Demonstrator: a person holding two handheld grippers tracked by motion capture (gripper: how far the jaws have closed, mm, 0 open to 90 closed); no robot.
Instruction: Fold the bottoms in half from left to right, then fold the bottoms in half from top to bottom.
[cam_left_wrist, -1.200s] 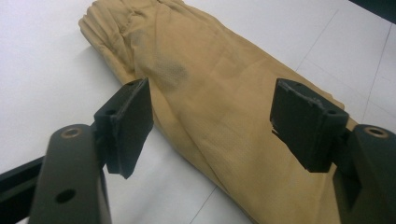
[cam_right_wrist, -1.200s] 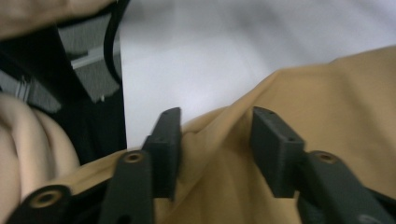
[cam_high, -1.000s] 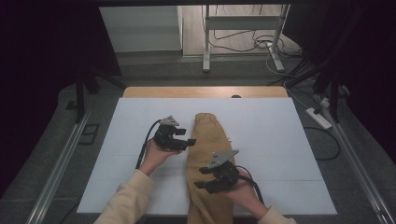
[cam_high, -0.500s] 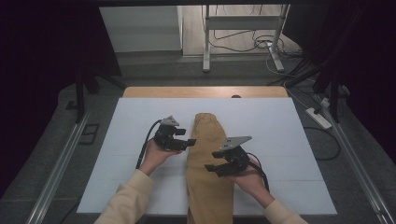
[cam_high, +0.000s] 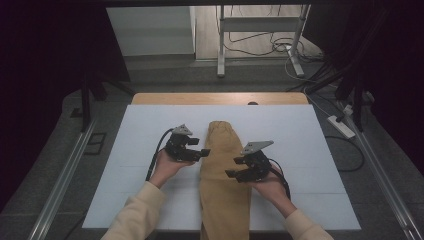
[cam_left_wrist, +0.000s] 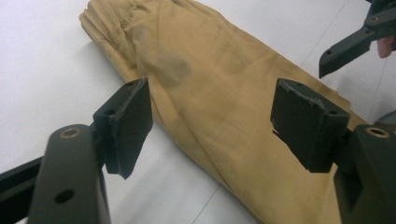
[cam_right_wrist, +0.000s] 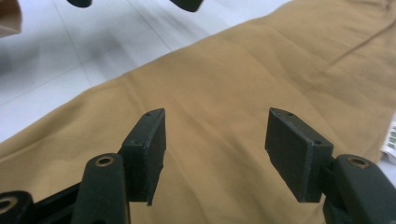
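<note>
A pair of tan trousers (cam_high: 222, 165), folded lengthwise, lies down the middle of the white table, with its near end at the front edge. My left gripper (cam_high: 200, 151) stands open at the cloth's left edge. In the left gripper view its jaws (cam_left_wrist: 212, 109) stand wide over the trousers (cam_left_wrist: 224, 93) with nothing pinched. My right gripper (cam_high: 234, 167) hovers over the right half of the cloth. Its jaws (cam_right_wrist: 215, 135) have just been opening, and only flat fabric (cam_right_wrist: 261, 70) lies beneath them. A white tag (cam_right_wrist: 390, 137) peeks out at the cloth's edge.
The white sheet (cam_high: 150, 130) covers a wooden table whose far edge (cam_high: 220, 98) shows. Beyond it stand metal stand legs (cam_high: 220, 50) and cables on the floor. A power strip (cam_high: 341, 126) lies to the right, and rails run along both sides.
My right gripper has moved away from the front edge and a little to the right along the trousers. The left gripper has stayed put.
</note>
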